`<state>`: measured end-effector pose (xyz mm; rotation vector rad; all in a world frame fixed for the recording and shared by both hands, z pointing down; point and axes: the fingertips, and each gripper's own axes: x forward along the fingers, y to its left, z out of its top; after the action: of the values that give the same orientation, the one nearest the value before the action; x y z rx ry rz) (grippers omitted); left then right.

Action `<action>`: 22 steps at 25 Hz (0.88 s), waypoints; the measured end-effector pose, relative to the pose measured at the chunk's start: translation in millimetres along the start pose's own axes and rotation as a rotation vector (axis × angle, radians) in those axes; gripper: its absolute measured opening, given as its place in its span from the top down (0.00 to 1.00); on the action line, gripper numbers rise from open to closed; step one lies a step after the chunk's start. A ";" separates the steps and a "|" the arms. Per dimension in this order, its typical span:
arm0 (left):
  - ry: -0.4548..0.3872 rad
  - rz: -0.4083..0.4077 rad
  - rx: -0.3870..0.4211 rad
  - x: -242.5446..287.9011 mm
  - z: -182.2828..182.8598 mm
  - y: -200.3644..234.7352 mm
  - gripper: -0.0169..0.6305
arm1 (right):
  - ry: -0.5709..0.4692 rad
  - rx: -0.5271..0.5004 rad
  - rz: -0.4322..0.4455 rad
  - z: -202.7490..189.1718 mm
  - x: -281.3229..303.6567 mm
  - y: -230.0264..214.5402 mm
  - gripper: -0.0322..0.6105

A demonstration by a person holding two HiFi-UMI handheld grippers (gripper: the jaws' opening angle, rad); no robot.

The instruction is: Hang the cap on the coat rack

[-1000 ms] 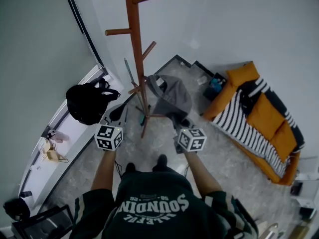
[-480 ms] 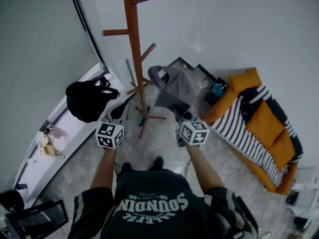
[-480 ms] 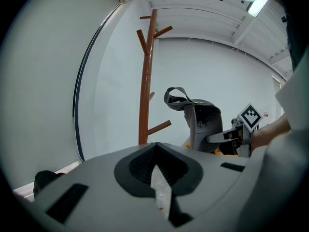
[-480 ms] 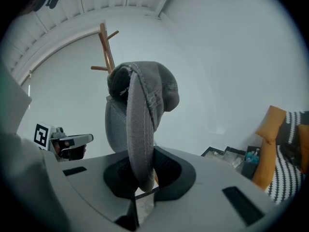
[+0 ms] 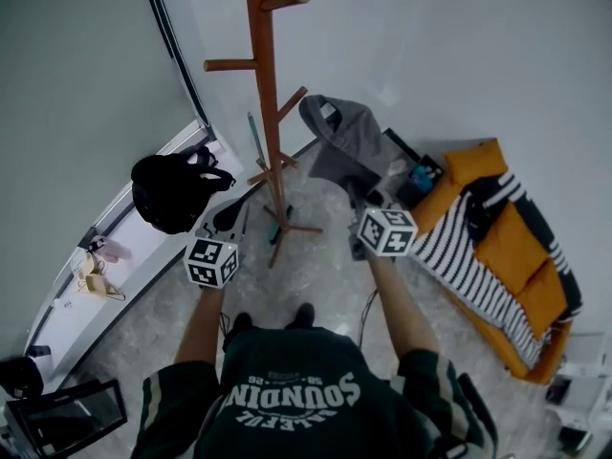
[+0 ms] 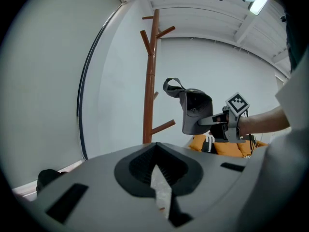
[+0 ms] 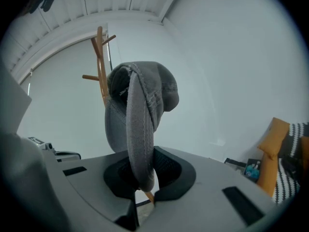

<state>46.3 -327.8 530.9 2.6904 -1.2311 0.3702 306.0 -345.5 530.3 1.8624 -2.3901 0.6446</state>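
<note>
From above, the right gripper (image 5: 361, 199) holds the cap (image 5: 346, 140) up just right of the rack (image 5: 267, 113). The left gripper (image 5: 218, 232) sits low, well apart.

The left gripper view shows its fingers (image 6: 137, 170) drawn together on nothing.

In the right gripper view, the fingers (image 7: 171, 170) pinch the brim edge-on, with the crown hanging ahead. I'd bring the back loop over a peg tip, settle it, then let go.
</note>
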 end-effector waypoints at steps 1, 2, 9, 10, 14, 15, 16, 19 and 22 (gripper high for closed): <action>0.000 0.002 -0.002 -0.2 -0.4 0.9 0.98 | -0.007 -0.002 -0.001 7.1 3.1 -1.6 0.92; 0.001 0.005 -0.003 -0.3 -0.9 2.0 0.98 | -0.014 -0.002 -0.002 13.9 6.2 -3.3 0.92; 0.002 0.028 -0.013 -2.1 -1.7 13.0 0.97 | -0.041 0.002 -0.018 49.4 32.1 -17.0 0.92; 0.003 0.032 -0.014 -2.9 -2.0 14.7 0.98 | -0.040 0.004 -0.022 52.4 35.9 -19.5 0.92; 0.008 0.052 -0.021 -8.8 -5.6 20.0 0.97 | -0.025 0.010 -0.029 58.2 49.9 -26.2 0.92; 0.010 0.058 -0.022 -10.9 -6.7 20.9 0.97 | -0.021 0.006 -0.031 58.1 52.9 -27.7 0.92; 0.012 0.063 -0.024 -12.8 -7.7 22.1 0.97 | -0.015 0.003 -0.031 57.5 55.9 -28.7 0.92; 0.018 0.082 -0.032 -16.4 -10.3 29.4 0.98 | 0.001 -0.008 -0.035 53.7 67.2 -31.9 0.92; 0.024 0.096 -0.036 -20.2 -12.2 34.9 0.98 | 0.018 -0.018 -0.048 46.5 76.0 -36.7 0.92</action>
<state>5.1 -332.9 538.3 2.5961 -1.3503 0.3874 329.4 -438.4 520.2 1.8925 -2.3244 0.6308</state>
